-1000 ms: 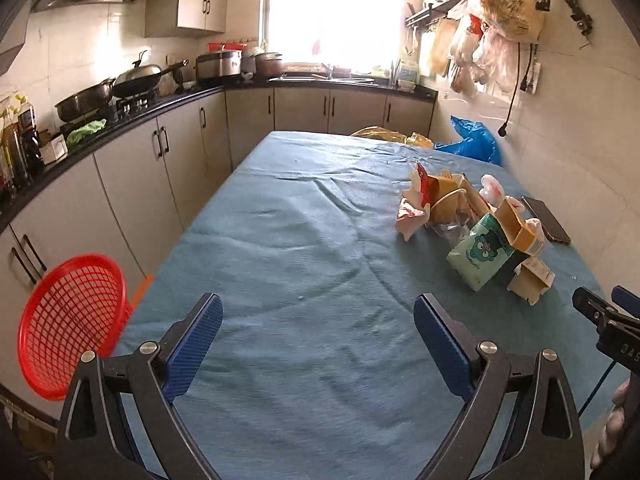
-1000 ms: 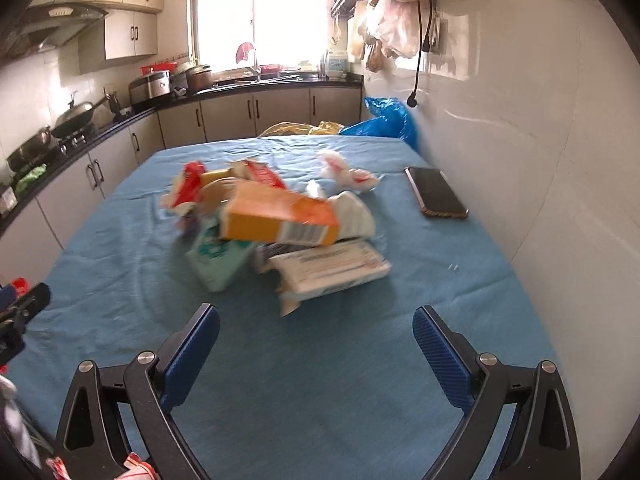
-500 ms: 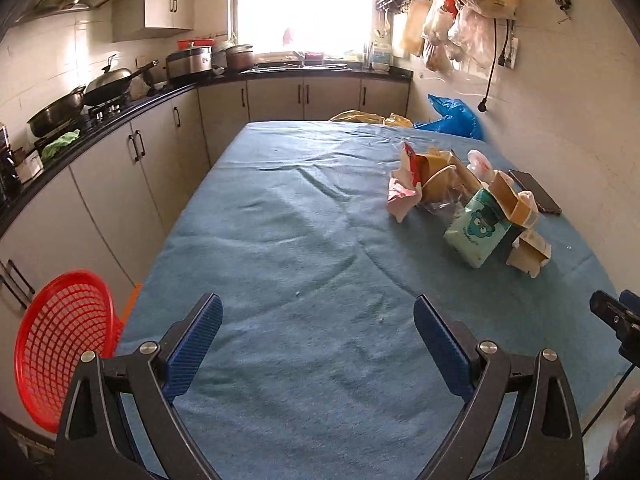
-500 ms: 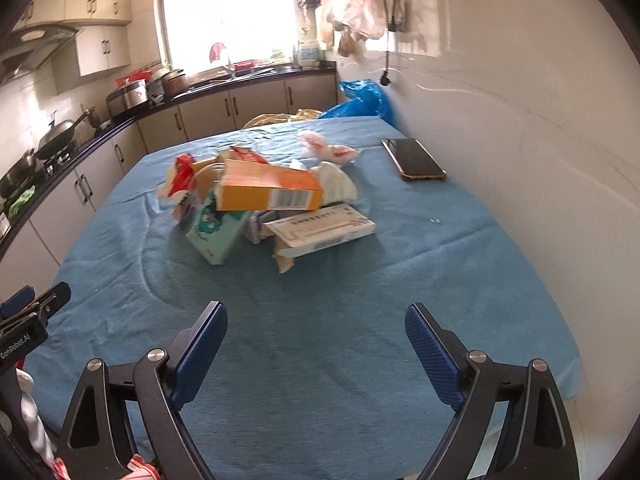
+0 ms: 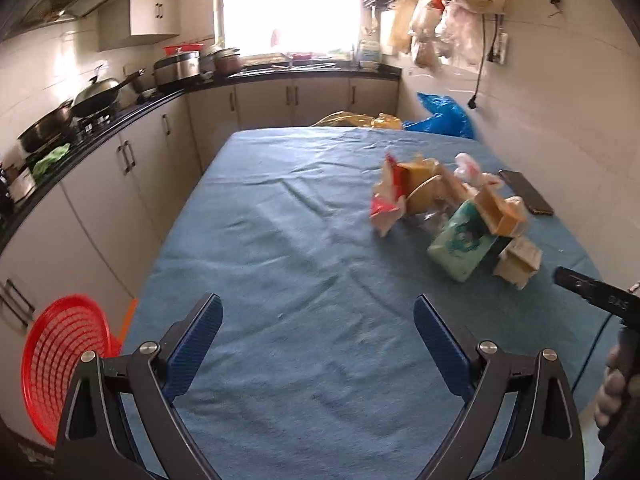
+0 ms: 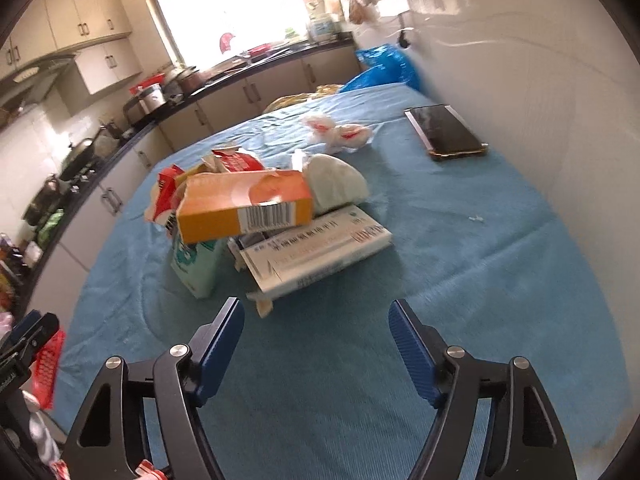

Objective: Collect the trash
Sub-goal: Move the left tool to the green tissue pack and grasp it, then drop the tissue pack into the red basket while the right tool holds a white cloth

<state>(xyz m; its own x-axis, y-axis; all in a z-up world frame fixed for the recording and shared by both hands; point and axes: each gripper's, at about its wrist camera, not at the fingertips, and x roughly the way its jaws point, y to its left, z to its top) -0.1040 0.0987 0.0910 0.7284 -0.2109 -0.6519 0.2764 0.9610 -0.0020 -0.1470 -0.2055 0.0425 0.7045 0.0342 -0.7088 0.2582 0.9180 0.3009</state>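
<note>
Both grippers over the blue tablecloth (image 6: 460, 248), nothing held.
The right gripper (image 6: 316, 320) has just been narrowing, jaws still apart and empty; the trash pile (image 6: 272, 216) lies just ahead. The left gripper (image 5: 318, 316) stands spread.

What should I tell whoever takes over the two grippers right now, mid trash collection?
Left gripper: open, empty, over bare blue tablecloth.
Right gripper: open, nothing between the pads, jaws have just been closing; it points at the white flat carton at the near edge of the pile.
Trash: orange cardboard box, mint-green tissue pack, red-and-white wrappers, all on the table.
Red mesh basket: beside the table, left of the left gripper.
Black phone: not trash, leave it.
Done: nothing collected. Left: everything.
</note>
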